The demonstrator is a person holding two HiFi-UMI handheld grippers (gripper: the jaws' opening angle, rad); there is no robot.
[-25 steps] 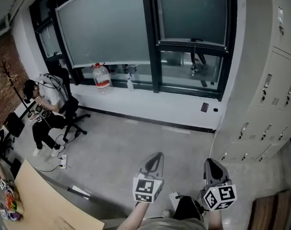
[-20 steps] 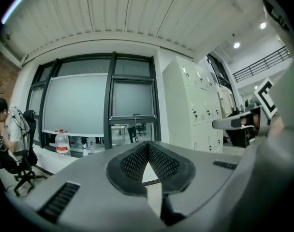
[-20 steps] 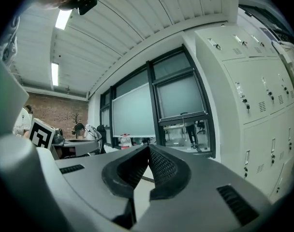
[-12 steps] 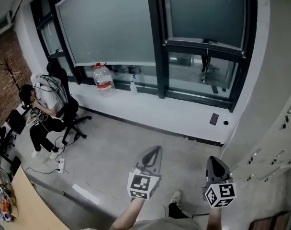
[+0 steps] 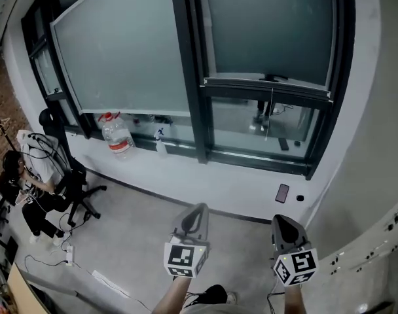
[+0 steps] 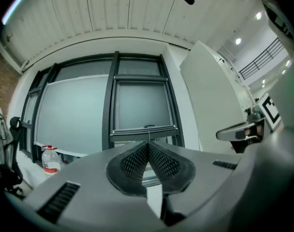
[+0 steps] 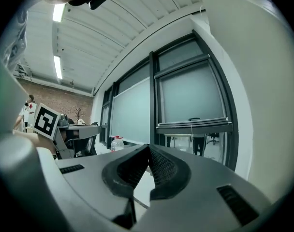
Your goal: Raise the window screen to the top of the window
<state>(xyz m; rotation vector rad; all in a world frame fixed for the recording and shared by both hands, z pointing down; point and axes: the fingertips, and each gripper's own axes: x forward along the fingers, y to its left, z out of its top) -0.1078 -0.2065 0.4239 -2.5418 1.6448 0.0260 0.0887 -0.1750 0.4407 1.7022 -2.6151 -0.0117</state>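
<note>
Grey window screen (image 5: 268, 38) covers upper right pane; its bottom bar (image 5: 268, 87) sits roughly midway, pull cord (image 5: 272, 110) apparently dangling below bar. Left gripper (image 5: 199, 209) and right gripper (image 5: 282, 222) well apart from bar, jaws pressed together, empty. Raising not started: reach, grasp, lift all remain.

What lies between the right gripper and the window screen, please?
In the head view: bare floor beyond the right gripper, then white wall bearing a small dark plate, then uncovered glass below the window screen.

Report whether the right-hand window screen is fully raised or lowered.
Lowered most of the way. The window screen covers the window's upper part; its bottom bar sits low, with clear glass and a pull cord beneath.
</note>
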